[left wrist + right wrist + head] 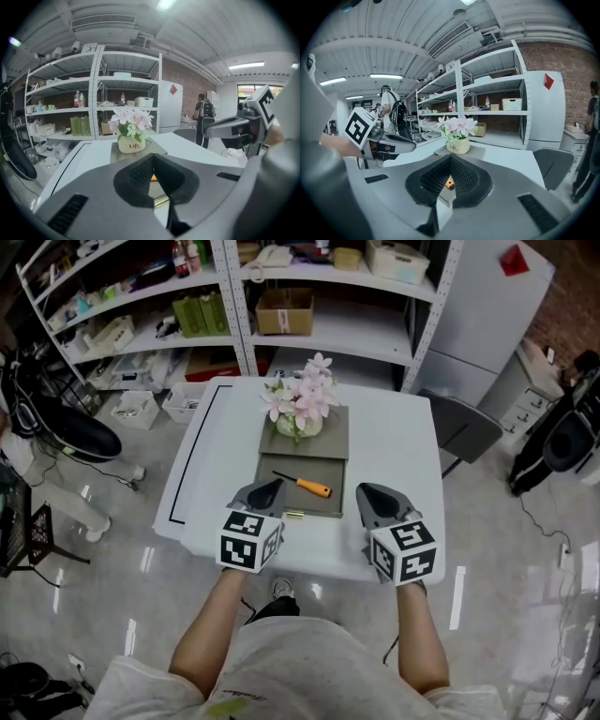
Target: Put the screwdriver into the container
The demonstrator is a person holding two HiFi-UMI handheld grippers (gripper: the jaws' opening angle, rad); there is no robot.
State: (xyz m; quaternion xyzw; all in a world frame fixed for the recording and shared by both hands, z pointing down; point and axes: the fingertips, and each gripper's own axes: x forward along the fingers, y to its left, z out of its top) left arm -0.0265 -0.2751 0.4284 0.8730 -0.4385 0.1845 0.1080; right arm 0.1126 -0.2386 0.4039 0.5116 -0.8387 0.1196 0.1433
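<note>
A screwdriver (305, 485) with an orange handle lies flat in the near half of a shallow grey container (319, 505) at the middle of the white table (394, 442). My left gripper (265, 491) hovers at the container's near left corner, shut and empty. To the right of the container my right gripper (373, 495) is also shut and empty. Through the left gripper's (152, 157) jaws only a sliver of the orange handle (153, 177) shows. Past the right gripper's (450, 159) jaws I see the handle's end (449, 183).
A pot of pink flowers (302, 407) stands on the container's far half. A small brass latch (293, 515) sits at its near edge. A black line (192, 451) runs along the table's left side. Shelving (281, 306) stands behind, with a grey chair (464, 427) to the right.
</note>
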